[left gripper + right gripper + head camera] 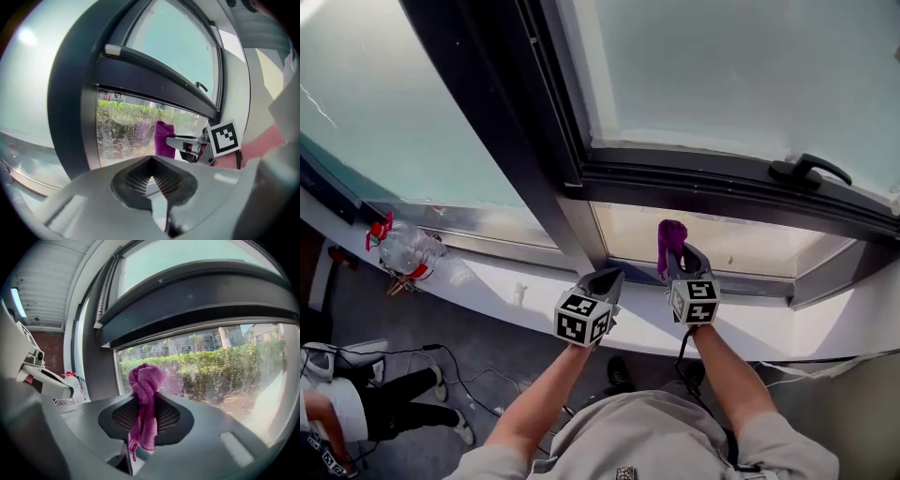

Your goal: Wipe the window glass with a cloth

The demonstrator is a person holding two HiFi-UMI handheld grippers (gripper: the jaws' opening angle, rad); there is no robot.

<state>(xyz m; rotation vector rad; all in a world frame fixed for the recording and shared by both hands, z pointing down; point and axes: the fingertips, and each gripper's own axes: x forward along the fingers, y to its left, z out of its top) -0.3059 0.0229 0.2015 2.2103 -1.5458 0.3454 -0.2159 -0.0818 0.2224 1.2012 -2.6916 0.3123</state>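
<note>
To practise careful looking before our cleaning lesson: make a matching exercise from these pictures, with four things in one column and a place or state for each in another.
1 purple cloth
2 left gripper
3 plastic bottle
4 window handle

a lying on the sill
b shut, empty
c on the dark frame
d held in the right gripper

Pairs: 1-d, 2-b, 3-a, 4-c

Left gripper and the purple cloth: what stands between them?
Nothing. In the head view the stretch from the left gripper to the purple cloth, held by the right gripper, is bare: only white sill below and glass behind.
</note>
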